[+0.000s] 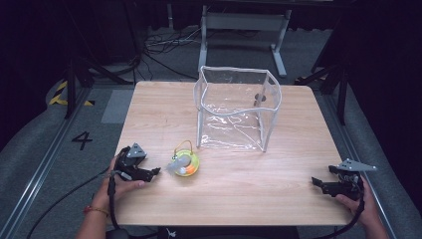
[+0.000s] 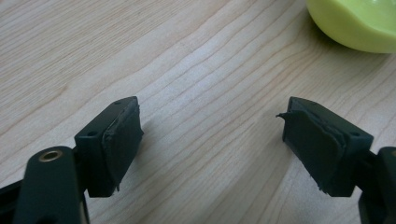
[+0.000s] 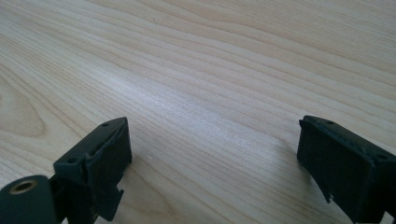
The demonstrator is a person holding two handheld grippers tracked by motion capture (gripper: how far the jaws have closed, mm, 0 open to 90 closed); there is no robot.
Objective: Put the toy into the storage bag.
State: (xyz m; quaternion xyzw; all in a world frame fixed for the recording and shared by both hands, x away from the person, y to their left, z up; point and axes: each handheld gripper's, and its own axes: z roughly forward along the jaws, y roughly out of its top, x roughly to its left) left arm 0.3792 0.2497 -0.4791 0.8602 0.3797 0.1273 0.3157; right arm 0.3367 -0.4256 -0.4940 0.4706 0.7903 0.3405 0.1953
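High view: one yellow-green toy (image 1: 186,163) is seen on the counter (image 1: 249,174), just in front of the left front corner of the one clear plastic bag (image 1: 236,107). Its parts are too small to be told apart; an orange spot, a pale grey piece and a thin loop on top can be made out. Two tongs are counted. The left tongs (image 1: 155,172) are held just left of the toy, apart from it, jaws spread with nothing between them. The right tongs (image 1: 315,181) are held well to the right of the toy, jaws also spread and empty. In the left gripper view the toy (image 2: 359,23) is cut off at the top right corner, only a rounded yellow-green edge being shown. The bag's far wall is hard to read through glare.
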